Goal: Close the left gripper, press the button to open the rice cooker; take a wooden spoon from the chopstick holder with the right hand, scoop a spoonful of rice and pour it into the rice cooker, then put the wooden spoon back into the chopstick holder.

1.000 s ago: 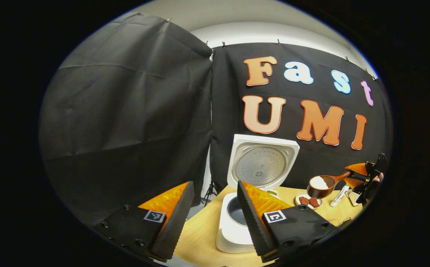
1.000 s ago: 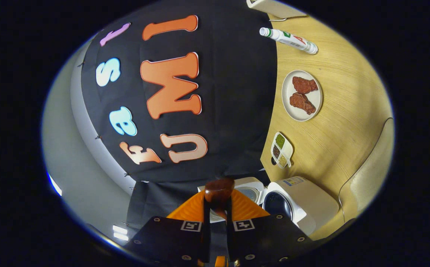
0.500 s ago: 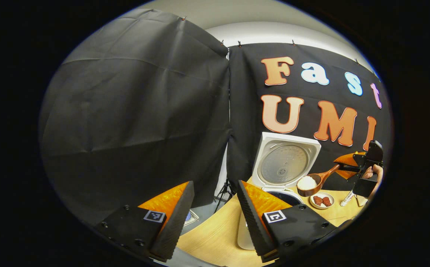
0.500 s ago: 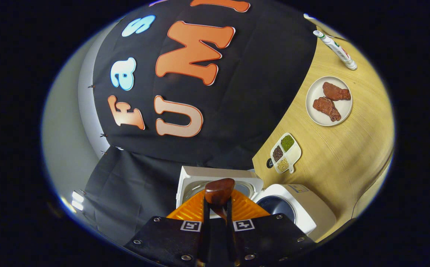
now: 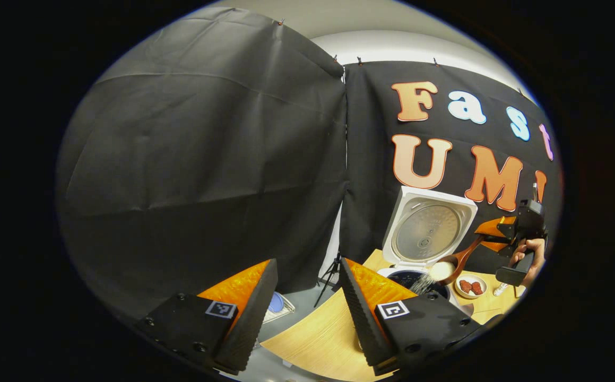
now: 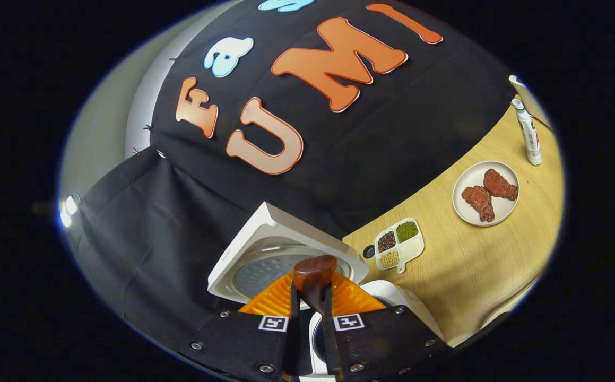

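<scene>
Spoon (image 5: 453, 265) now tipped, rice (image 5: 423, 285) falling, R jaws clamped

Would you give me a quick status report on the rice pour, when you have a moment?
Left gripper open, holding nothing. Right gripper shut on wooden spoon, tipped over open rice cooker. Rice falling into the pot. Nothing in the way.

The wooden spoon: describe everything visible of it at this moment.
The wooden spoon looks like dark reddish-brown glossy wood. In the left gripper view its bowl is tipped down over the open rice cooker, white rice spilling from it into the pot. The right gripper is shut on its handle, whose rounded end pokes up between the fingers in the right gripper view.
</scene>
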`<state>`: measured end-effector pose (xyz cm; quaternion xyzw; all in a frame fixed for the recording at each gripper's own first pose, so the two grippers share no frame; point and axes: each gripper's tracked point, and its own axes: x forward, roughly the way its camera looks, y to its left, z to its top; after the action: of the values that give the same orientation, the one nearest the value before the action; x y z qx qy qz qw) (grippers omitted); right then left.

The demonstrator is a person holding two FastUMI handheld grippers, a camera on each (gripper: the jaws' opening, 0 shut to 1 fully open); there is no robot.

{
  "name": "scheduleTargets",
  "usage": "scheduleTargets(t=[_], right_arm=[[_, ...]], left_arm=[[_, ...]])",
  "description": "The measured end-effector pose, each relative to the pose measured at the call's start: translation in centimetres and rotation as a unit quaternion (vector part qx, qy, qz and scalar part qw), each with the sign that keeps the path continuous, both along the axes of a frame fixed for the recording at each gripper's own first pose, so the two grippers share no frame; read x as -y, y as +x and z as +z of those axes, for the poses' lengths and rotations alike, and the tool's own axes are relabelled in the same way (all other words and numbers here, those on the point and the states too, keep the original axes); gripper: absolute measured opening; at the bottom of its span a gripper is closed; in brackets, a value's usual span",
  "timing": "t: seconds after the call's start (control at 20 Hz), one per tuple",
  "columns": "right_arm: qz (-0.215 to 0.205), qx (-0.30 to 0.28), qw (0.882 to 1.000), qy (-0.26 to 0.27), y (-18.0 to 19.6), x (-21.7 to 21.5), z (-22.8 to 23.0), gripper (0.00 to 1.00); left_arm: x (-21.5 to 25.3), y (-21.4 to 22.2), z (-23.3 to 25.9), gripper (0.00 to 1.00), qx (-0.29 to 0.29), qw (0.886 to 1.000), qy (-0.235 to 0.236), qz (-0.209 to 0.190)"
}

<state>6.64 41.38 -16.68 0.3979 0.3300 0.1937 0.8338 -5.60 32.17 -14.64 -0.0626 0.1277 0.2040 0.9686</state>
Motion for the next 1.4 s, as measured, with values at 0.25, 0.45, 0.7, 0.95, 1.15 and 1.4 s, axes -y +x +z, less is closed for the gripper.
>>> scheduleTargets(t=[0.25, 0.45, 0.7, 0.95, 1.15, 1.4], right_arm=[[0.018, 0.025, 0.998, -0.049, -0.2, -0.7, -0.9, 0.17], [0.034, 0.054, 0.994, -0.084, -0.5, -1.2, -0.8, 0.17], [0.055, 0.084, 0.989, -0.104, -0.9, -2.2, -0.2, 0.17], [0.073, 0.123, 0.981, -0.130, -1.0, -2.9, 1.0, 0.17], [0.099, 0.162, 0.970, -0.153, -1.5, -4.0, 1.9, 0.17], [0.131, 0.209, 0.953, -0.179, -2.4, -5.6, 3.1, 0.17]], left_arm=[[-0.2, -0.5, -0.1, 0.82, -0.001, 1.000, 0.000, 0.003], [-0.2, -0.8, -0.1, 0.82, -0.002, 1.000, 0.001, 0.006], [0.7, -0.9, 0.2, 0.82, 0.000, 1.000, 0.004, 0.001], [1.1, -1.3, 0.4, 0.82, -0.001, 1.000, 0.008, -0.002], [1.4, -1.4, 0.4, 0.82, -0.003, 1.000, 0.012, -0.004], [1.5, -1.8, 0.5, 0.82, -0.003, 1.000, 0.013, -0.007]])
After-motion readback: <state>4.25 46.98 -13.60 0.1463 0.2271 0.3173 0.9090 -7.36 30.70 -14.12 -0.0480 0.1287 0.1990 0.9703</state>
